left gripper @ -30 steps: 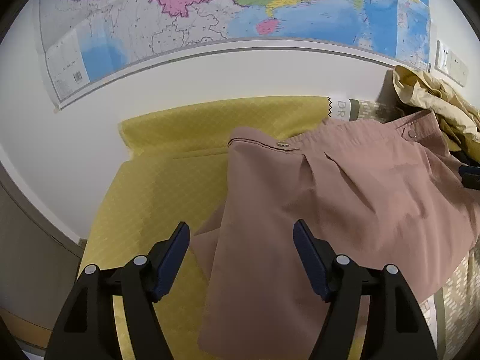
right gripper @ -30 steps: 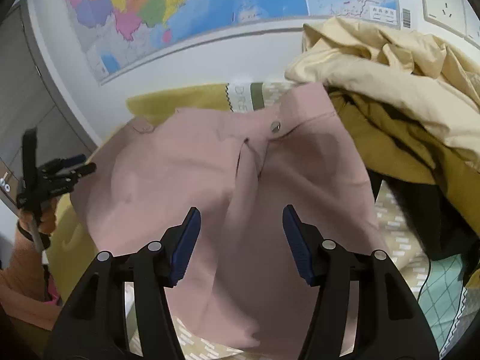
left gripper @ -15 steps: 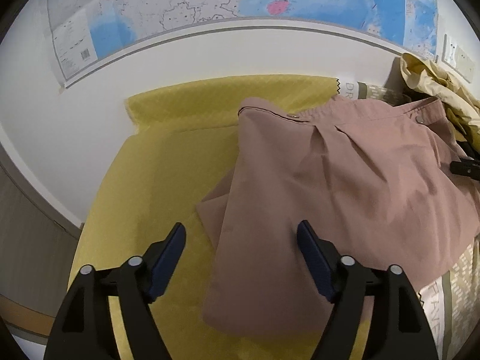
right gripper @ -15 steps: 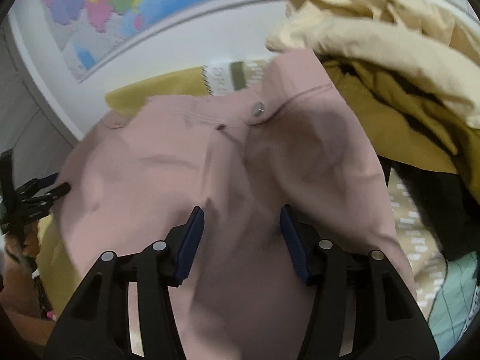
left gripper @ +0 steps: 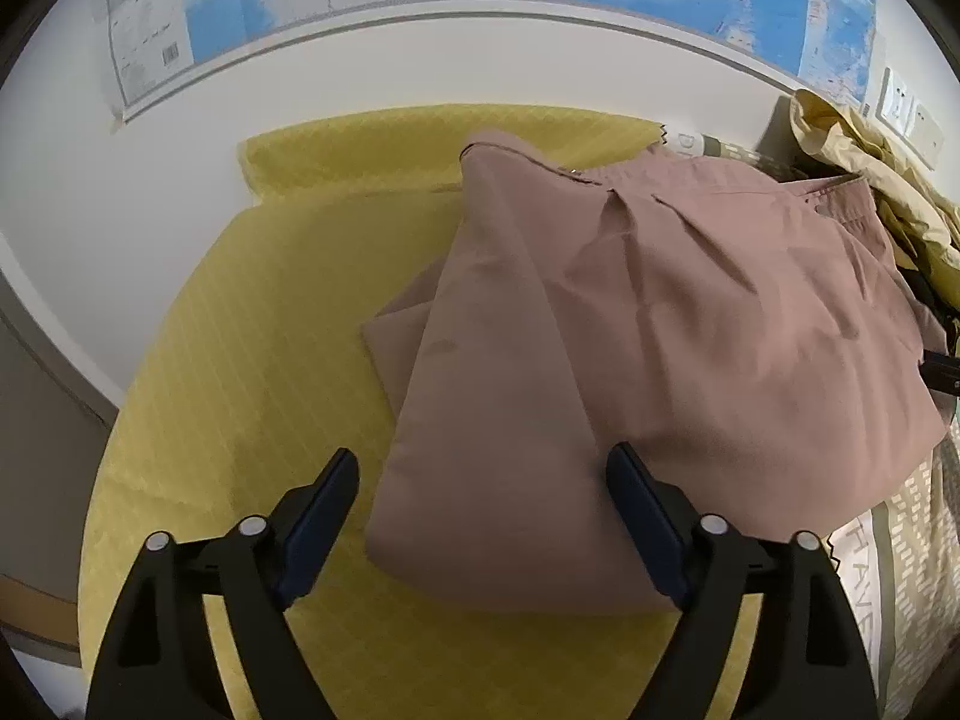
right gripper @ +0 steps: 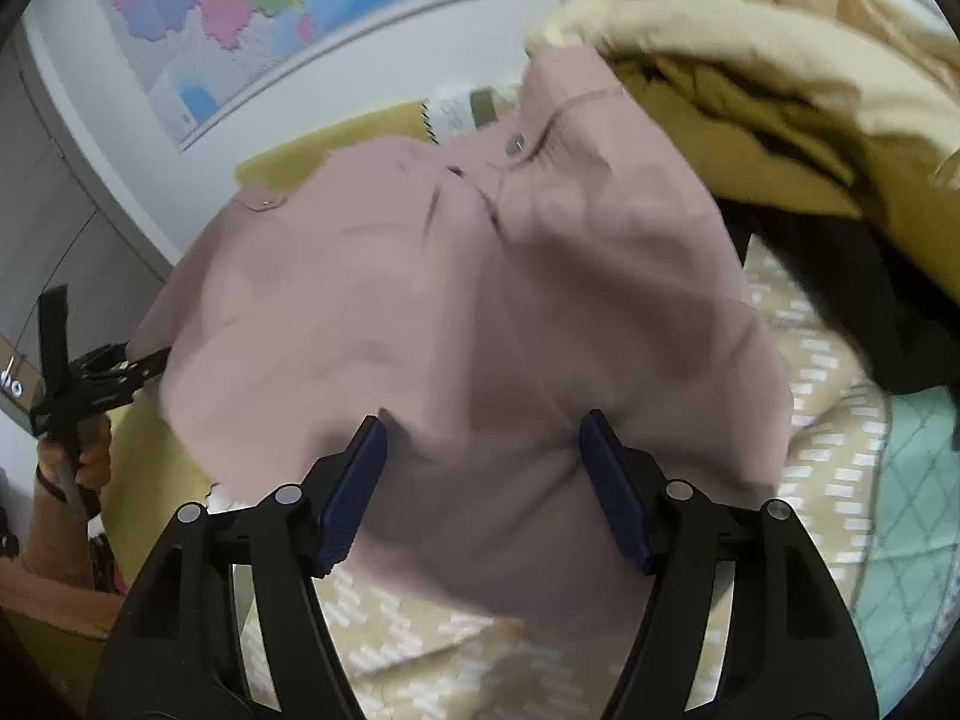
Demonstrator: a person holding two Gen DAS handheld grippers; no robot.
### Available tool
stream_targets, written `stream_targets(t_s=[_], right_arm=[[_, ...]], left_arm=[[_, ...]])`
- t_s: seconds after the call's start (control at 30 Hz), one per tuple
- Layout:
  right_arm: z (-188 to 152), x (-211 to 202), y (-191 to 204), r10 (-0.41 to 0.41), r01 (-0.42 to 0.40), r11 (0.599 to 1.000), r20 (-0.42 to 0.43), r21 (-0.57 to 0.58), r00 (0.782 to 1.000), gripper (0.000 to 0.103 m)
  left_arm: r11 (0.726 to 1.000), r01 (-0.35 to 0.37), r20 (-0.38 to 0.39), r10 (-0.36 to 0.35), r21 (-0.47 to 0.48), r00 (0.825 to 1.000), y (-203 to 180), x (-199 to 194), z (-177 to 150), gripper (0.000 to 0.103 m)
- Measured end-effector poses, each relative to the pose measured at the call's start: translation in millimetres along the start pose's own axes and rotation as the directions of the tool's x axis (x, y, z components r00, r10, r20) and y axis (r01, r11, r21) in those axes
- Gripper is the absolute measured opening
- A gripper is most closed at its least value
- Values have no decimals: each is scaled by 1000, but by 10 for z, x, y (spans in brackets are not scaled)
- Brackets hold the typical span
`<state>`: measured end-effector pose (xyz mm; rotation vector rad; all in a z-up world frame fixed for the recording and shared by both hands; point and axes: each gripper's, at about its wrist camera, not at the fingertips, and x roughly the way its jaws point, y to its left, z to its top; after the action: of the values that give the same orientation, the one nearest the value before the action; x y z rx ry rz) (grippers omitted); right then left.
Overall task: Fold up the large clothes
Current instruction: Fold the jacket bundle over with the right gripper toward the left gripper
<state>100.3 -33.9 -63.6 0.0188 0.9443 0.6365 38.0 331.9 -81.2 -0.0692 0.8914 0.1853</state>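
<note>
Both tongs gape wide, gripping nothing: left tongs (left gripper: 480, 516) and right tongs (right gripper: 480, 486) hover low in frame over the folded dusty-pink cotton trousers (left gripper: 660, 330), centre-right on the yellow quilted bedspread (left gripper: 252, 360).

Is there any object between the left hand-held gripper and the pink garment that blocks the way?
Nothing visible does. The open left hand-held gripper has the pink garment's near folded edge directly between its fingers, over the yellow cloth.
</note>
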Motion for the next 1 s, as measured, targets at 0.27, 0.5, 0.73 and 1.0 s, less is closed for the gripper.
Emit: stream_targets(t_s=[0.27,0.5,0.73,1.0], right_arm=[[-41,-330,11,55,-57,997,47,45,997,72],[-426,-798,-287,116,-131,972,90,193,989,78],[-727,-739,-521,181,-193,921,69,340,981,81],[-701,-561,-579,209,-230,890,96,394,973,86]], left_arm=[[974,178,-24,-183,-143,983,268,-243,-275,86],[943,291,-45,-302,-163,952,172,-386,-604,86],[913,376,-56,-389,-161,920,-103,-329,-591,89],[885,424,-22,-436,-190,900,-297,-194,-453,96]])
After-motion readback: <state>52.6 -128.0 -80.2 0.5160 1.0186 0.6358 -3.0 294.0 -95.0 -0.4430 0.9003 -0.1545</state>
